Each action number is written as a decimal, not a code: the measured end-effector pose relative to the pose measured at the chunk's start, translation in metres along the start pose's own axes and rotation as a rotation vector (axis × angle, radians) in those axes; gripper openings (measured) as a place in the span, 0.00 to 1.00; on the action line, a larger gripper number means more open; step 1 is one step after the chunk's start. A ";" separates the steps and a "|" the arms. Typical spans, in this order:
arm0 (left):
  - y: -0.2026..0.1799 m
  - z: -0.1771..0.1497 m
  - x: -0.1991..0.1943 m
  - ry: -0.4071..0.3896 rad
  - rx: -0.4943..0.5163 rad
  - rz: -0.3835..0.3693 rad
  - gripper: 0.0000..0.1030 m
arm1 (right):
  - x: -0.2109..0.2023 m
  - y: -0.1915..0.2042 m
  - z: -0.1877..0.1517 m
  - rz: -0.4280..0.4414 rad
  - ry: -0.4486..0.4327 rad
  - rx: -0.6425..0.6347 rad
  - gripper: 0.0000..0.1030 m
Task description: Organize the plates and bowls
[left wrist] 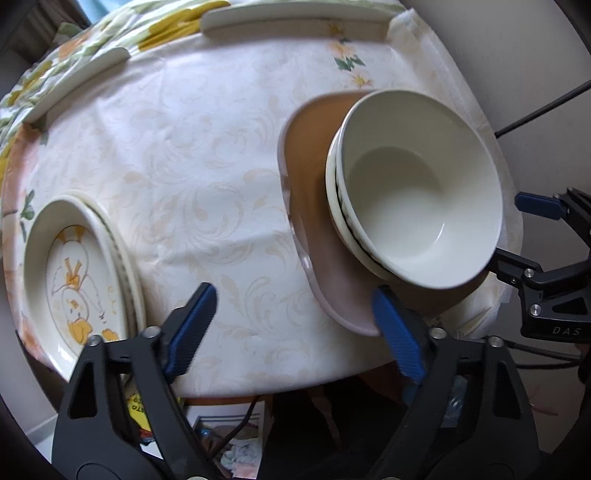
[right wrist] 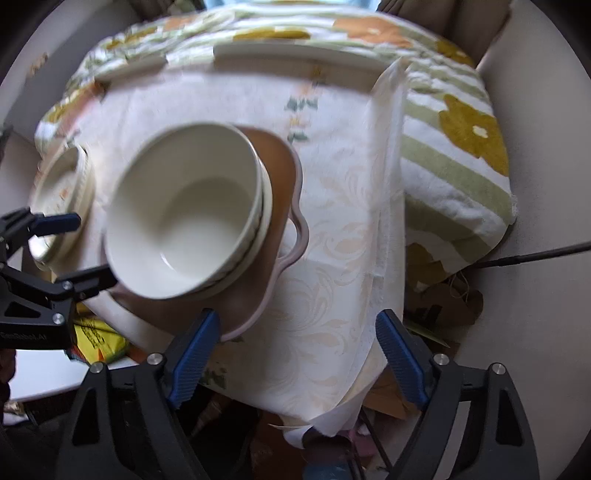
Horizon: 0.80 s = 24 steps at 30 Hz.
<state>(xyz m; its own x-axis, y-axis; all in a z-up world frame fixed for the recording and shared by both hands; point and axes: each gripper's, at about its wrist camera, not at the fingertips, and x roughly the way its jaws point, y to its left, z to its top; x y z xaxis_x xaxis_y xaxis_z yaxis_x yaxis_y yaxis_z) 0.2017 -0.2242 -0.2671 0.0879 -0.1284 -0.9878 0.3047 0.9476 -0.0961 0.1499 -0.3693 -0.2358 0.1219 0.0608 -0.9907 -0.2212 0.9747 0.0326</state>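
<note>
A stack of white bowls [left wrist: 417, 195] sits on a brown tray with a pink rim [left wrist: 306, 155]. A stack of cream plates with a yellow chick drawing [left wrist: 74, 280] lies at the table's left edge. My left gripper [left wrist: 295, 325] is open and empty above the near table edge, between plates and tray. My right gripper [right wrist: 295, 354] is open and empty, just right of the tray [right wrist: 284, 173]; it also shows at the right of the left wrist view [left wrist: 517, 236]. The bowls [right wrist: 188, 210] and plates [right wrist: 62, 192] show in the right wrist view too.
The table has a white patterned cloth [left wrist: 192, 158]. Two long white dishes [left wrist: 295, 20] lie at its far edge. A flowered striped blanket [right wrist: 454, 155] hangs at the far right. Clutter and a cable lie on the floor under the table.
</note>
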 end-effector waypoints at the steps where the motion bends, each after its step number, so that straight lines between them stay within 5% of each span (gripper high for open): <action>1: -0.001 0.002 0.004 0.011 0.006 0.000 0.71 | 0.002 0.000 0.001 0.009 0.010 -0.004 0.77; 13: -0.011 0.015 0.035 0.045 0.038 -0.044 0.20 | 0.039 0.010 0.012 0.129 0.070 -0.076 0.32; 17: -0.018 0.016 0.038 0.017 0.065 -0.044 0.13 | 0.047 0.013 0.010 0.162 0.053 -0.076 0.22; 24: -0.027 0.016 0.038 -0.035 0.096 -0.027 0.13 | 0.045 0.011 0.002 0.211 0.011 -0.081 0.19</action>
<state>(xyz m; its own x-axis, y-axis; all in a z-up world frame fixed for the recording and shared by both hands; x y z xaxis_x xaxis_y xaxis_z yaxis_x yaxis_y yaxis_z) 0.2116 -0.2592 -0.3000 0.1111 -0.1650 -0.9800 0.3966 0.9116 -0.1085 0.1550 -0.3559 -0.2800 0.0541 0.2589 -0.9644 -0.3180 0.9200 0.2292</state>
